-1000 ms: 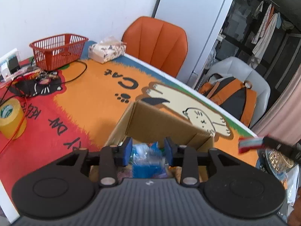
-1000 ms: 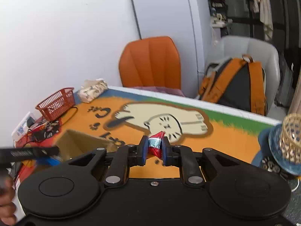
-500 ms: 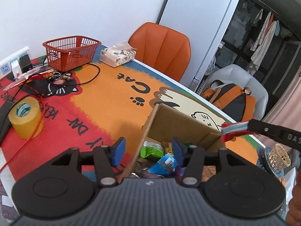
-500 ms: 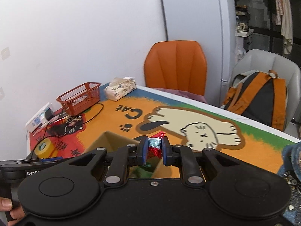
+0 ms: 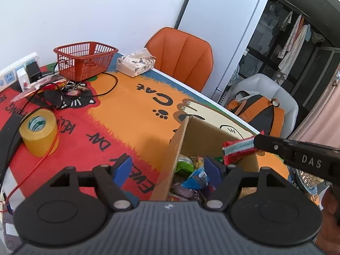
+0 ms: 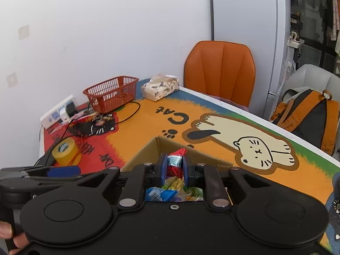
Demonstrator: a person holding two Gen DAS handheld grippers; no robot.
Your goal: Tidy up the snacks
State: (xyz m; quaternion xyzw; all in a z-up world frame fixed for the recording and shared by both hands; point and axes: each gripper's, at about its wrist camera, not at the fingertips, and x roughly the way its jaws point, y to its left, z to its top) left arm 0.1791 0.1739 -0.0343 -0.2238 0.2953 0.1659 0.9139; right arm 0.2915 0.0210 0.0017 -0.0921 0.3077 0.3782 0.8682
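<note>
Right gripper (image 6: 172, 167) jaws clamping red snack packet (image 6: 175, 163) above cardboard box (image 6: 146, 152), left gripper (image 5: 167, 167) jaws spread

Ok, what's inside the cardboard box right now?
The cardboard box holds loose snack packets: a blue one, a green one and yellowish ones. The tools cover the box's near part, so its bottom and the count stay hidden.
</note>
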